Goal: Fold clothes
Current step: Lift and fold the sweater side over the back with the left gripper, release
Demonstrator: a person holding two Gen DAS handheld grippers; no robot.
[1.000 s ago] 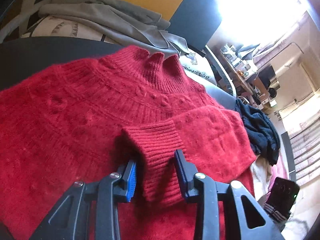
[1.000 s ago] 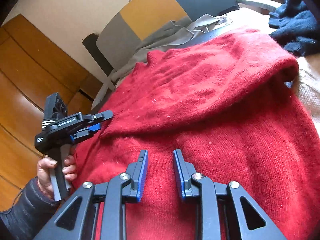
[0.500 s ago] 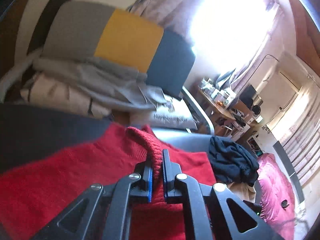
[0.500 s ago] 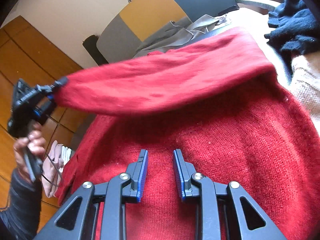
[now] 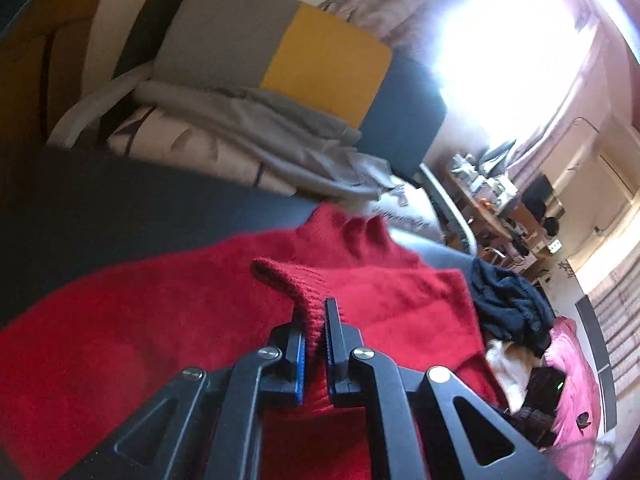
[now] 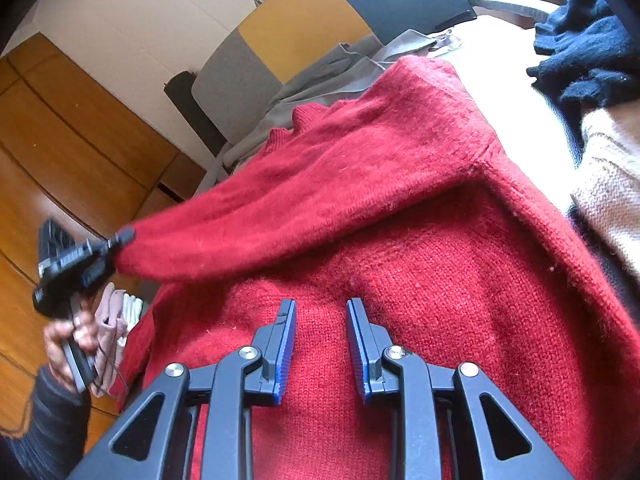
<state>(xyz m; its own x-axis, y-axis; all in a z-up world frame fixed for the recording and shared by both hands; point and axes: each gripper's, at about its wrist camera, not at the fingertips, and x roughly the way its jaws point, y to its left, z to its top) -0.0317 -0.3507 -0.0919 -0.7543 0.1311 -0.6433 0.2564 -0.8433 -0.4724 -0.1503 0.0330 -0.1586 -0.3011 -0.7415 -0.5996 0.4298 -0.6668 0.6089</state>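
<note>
The left gripper's (image 5: 314, 320) fingers are clamped on the ribbed cuff (image 5: 296, 288) of the fuzzy red knit sweater (image 6: 420, 300), holding its sleeve (image 6: 280, 208) lifted above the body. The right gripper's (image 6: 320, 320) fingers stand apart over the sweater, gripping nothing.

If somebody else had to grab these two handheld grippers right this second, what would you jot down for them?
Left gripper: shut on the ribbed cuff of the red sweater, sleeve lifted and stretched out sideways off the body.
Right gripper: open, holding nothing, over the sweater's front.
Layout: sweater spread flat, collar toward the grey clothes and the grey, yellow and dark cushion; a dark blue garment lies beside it.
Done: cuff gripped.
Left: lay this sleeve where the fold needs it, then finish folding the body.
</note>
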